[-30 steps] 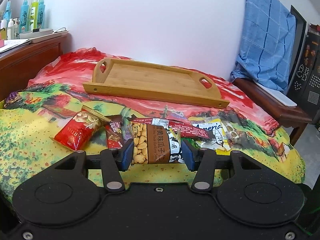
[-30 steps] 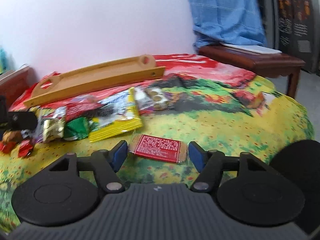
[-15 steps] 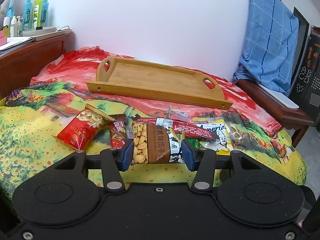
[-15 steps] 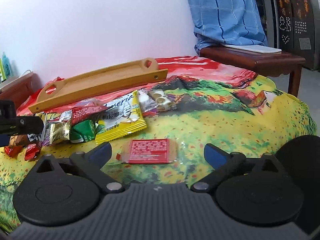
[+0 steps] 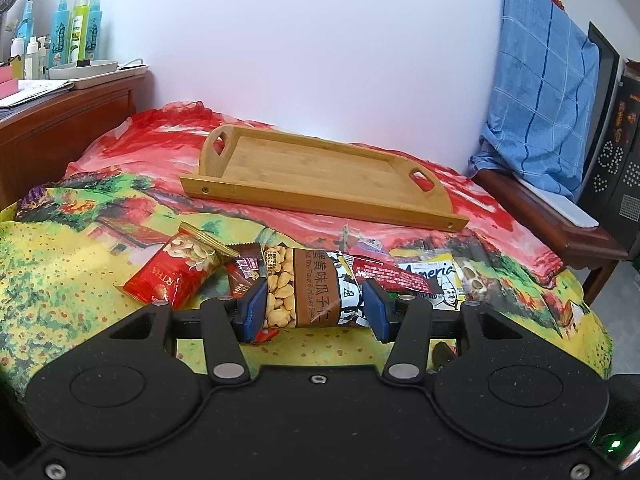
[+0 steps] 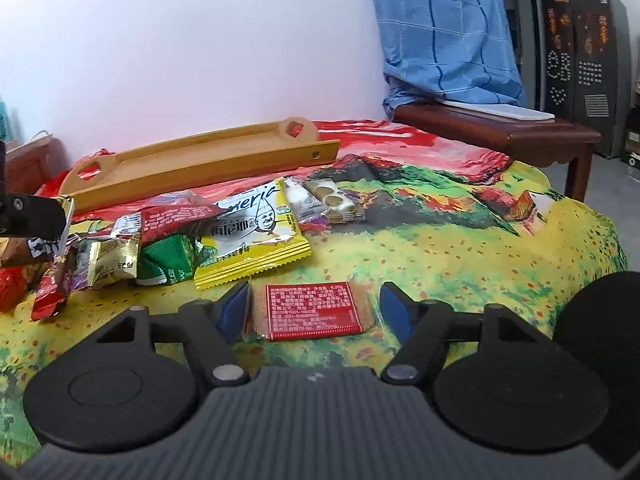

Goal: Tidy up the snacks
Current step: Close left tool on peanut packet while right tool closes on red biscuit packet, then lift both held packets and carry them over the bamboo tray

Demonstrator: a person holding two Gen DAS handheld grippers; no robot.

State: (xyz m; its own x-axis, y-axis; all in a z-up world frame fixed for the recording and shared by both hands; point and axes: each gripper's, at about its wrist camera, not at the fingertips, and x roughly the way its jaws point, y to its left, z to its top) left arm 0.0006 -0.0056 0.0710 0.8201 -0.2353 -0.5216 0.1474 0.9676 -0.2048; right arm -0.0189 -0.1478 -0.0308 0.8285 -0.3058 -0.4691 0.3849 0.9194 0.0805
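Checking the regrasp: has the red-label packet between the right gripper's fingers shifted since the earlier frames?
No. The red-label packet lies at the same spot on the tablecloth, just below the yellow packet; the right gripper is closing around it.

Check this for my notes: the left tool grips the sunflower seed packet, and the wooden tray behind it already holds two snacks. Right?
Not quite. The bamboo wooden tray holds nothing yet, as the left wrist view shows. The rest stands: the left tool grips the brown-banded sunflower seed packet.

Bright yellow snack packet (image 6: 256,236)
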